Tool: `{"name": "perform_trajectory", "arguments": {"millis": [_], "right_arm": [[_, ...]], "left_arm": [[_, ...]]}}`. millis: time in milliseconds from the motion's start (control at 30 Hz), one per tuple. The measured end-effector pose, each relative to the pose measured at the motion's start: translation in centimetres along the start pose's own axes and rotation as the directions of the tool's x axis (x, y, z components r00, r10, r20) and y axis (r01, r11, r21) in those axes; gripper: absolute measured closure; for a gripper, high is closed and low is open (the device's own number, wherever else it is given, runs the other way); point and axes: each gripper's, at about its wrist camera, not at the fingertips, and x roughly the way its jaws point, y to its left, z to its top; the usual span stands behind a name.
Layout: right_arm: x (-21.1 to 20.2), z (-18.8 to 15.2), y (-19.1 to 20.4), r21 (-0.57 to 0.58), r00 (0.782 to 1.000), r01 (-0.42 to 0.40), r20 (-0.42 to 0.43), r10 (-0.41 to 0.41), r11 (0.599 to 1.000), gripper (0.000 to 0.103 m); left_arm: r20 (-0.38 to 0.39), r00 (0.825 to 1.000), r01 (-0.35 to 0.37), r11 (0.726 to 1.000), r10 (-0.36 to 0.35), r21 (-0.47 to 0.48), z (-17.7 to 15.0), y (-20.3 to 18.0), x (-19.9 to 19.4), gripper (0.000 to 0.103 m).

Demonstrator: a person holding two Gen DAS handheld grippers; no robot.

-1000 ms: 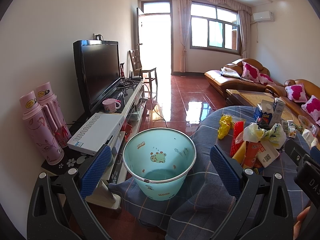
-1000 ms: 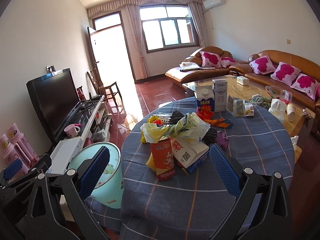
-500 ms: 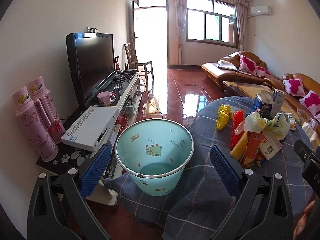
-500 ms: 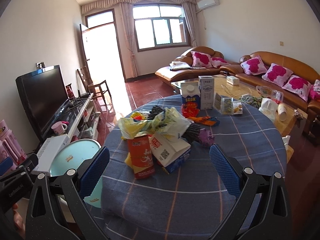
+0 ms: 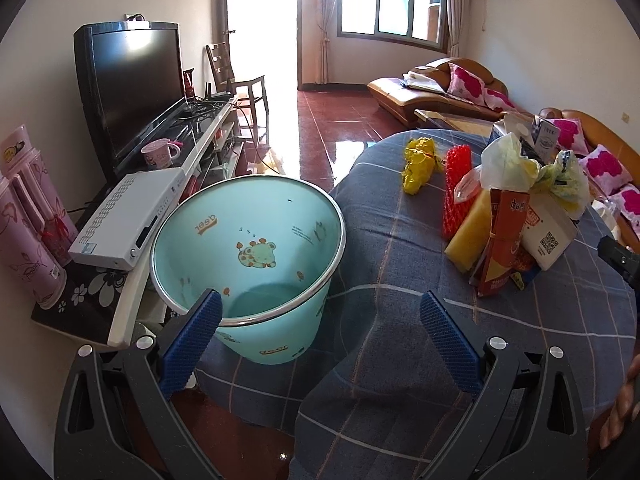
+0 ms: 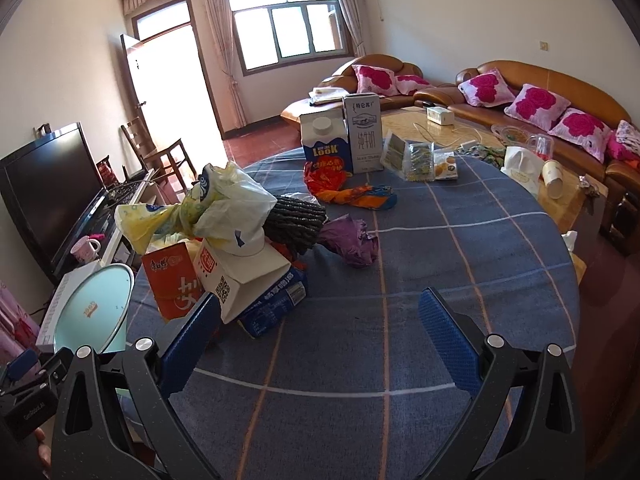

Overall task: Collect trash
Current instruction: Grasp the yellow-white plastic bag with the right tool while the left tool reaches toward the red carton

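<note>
A light blue trash bin (image 5: 248, 264) with a metal rim stands beside the round table, empty inside; it also shows in the right wrist view (image 6: 96, 308). My left gripper (image 5: 320, 340) is open and empty, its left pad (image 5: 192, 344) over the bin's near rim. A trash pile sits on the blue checked tablecloth (image 6: 400, 320): a red carton (image 6: 172, 280), a white box (image 6: 240, 280), plastic bags (image 6: 216, 208), a purple wrapper (image 6: 352, 240). My right gripper (image 6: 316, 340) is open and empty just in front of the pile.
Milk cartons (image 6: 344, 140) and snack packets (image 6: 420, 160) stand at the table's far side. A TV (image 5: 132, 80), white set-top box (image 5: 128, 216) and pink thermoses (image 5: 28, 216) line the left wall. Sofas (image 6: 540, 100) stand at the right.
Both grippers moved forward and lower. The bin grew larger in the left view and its rim now reaches the left pad. The trash pile came closer in the right view.
</note>
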Motion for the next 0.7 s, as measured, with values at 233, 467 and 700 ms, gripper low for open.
{"name": "perform_trajectory", "arguments": {"millis": [233, 467, 700], "right_arm": [[2.7, 3.7, 1.5, -0.017, 0.997, -0.077, 0.022, 0.078, 0.997, 0.006], [5.2, 4.3, 2.3, -0.013, 0.985, -0.170, -0.036, 0.169, 0.985, 0.043], [3.7, 4.5, 1.9, -0.014, 0.983, -0.181, 0.031, 0.181, 0.983, 0.055]], "left_arm": [[0.046, 0.999, -0.001, 1.000, 0.000, 0.028, 2.1, -0.6, 0.8, 0.006], [0.014, 0.999, 0.038, 0.997, -0.039, 0.066, 2.3, -2.8, 2.0, 0.006], [0.015, 0.992, 0.122, 0.987, -0.124, 0.108, 2.2, -6.6, 2.3, 0.007]]}}
